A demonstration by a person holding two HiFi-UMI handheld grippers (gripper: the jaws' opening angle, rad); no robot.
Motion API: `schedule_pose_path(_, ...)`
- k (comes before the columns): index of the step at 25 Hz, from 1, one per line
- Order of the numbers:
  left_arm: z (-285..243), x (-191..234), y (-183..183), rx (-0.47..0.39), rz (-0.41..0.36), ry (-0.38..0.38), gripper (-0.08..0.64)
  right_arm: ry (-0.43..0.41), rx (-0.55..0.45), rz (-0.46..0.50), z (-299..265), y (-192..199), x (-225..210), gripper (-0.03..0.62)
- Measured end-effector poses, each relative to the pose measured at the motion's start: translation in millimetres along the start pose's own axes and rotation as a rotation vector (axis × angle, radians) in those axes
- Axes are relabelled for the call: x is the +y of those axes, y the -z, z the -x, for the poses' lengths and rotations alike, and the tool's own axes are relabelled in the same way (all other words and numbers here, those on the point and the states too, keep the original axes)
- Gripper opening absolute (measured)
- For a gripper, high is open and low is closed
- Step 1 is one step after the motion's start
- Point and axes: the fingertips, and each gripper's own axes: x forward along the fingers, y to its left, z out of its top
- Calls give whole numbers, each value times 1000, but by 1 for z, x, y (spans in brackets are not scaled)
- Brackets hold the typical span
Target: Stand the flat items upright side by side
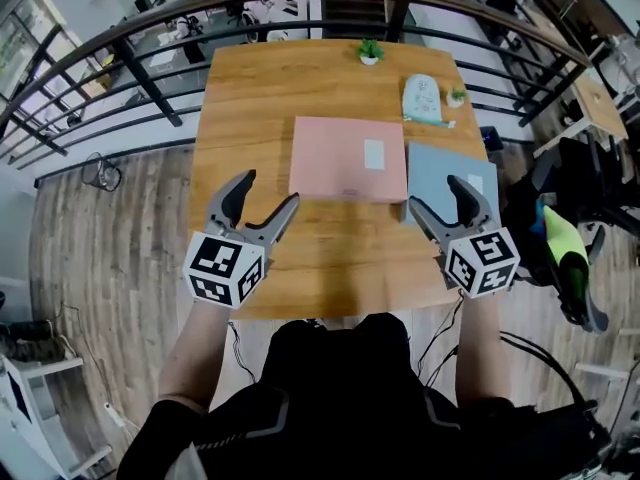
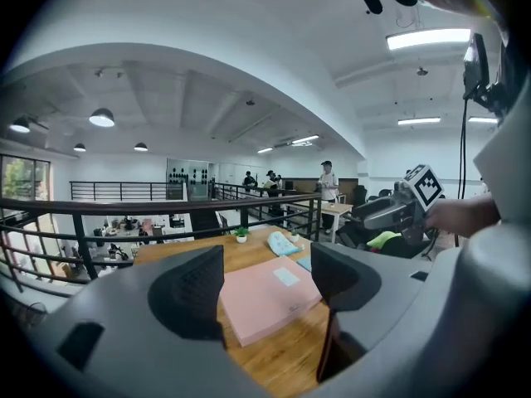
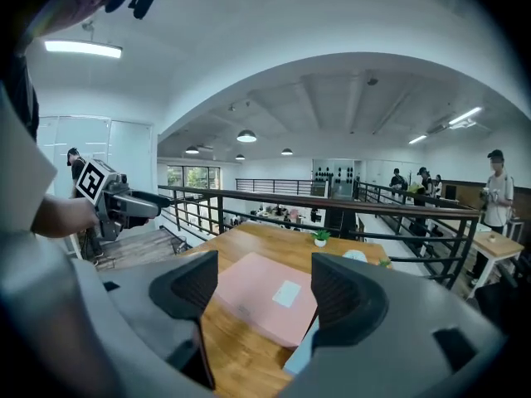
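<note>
We hold left gripper (image 1: 270,190) and right gripper (image 1: 435,194) wide open, both empty. Pink book (image 1: 348,158) and blue-grey book (image 1: 452,176) lie flat, just beside each other on wooden table (image 1: 250,98). Our plan: pinch pink book's near edge, tip it upright, and steady it with the other gripper.

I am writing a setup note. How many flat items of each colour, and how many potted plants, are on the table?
pink flat item: 1
blue flat item: 1
potted plants: 2
Total: 4
</note>
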Motion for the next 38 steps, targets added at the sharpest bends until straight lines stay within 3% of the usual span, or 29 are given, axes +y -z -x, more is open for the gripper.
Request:
schedule_pose_path(5,-22,16,38,89,39,5,341,-4,75,0,-14,26,-4,354)
schedule_pose_path(14,-61,18,74,187,-15,-38,341,-93,149,35,-50,67,-35,354)
schedule_pose_path(21,-84,26,131,366,13,-136,341,-186,204,73,-81,104,-55,354)
schedule_pose_path(28,-107,28,182,516,-58,-123,341,-278,308,96,-114,153,-50,354)
schedule_pose_path(34,-128,41,215,589,-138,-42,341,-235,440,163,-136,192,-54,354)
schedule_pose_path(38,-140,46,227,615,-202,14,341,-234,490,153,-147,203,-52,354)
